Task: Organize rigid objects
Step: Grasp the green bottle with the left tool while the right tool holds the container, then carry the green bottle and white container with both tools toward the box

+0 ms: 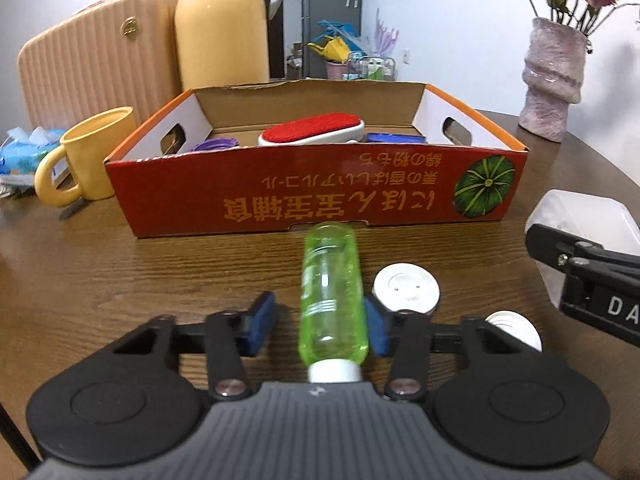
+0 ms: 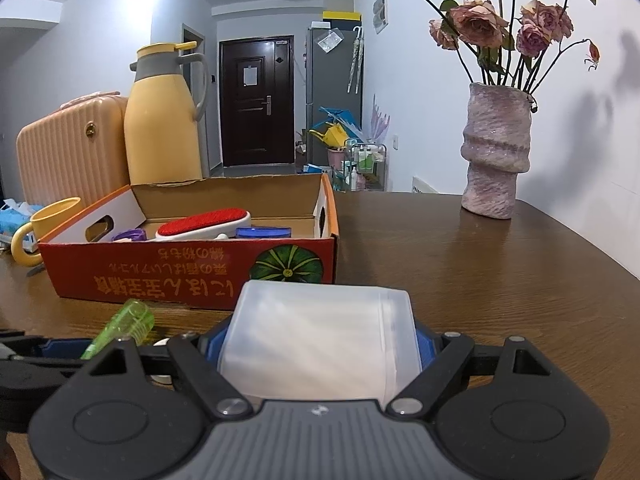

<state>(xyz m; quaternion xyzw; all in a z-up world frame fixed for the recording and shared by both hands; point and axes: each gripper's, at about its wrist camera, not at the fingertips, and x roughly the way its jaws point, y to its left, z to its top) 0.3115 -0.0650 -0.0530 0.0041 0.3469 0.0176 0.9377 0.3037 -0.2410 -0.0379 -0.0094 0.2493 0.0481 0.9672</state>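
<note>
A green see-through bottle (image 1: 331,284) with a white cap lies on the wooden table, pointing at the red cardboard box (image 1: 280,204). It lies between the blue pads of my left gripper (image 1: 320,320). The right pad touches it and the left pad stands a little apart, so the gripper is open. My right gripper (image 2: 320,344) is shut on a cloudy white plastic container (image 2: 316,340), held above the table in front of the box (image 2: 180,280). Inside the box lie a red-topped brush (image 1: 314,128), a purple lid (image 1: 214,145) and a blue lid (image 1: 394,137).
Two white round lids (image 1: 406,288) (image 1: 516,328) lie right of the bottle. A yellow mug (image 1: 92,156), a yellow thermos (image 1: 222,24) and a peach suitcase (image 1: 88,60) stand left of and behind the box. A pink vase (image 2: 496,152) of dried roses stands at the far right.
</note>
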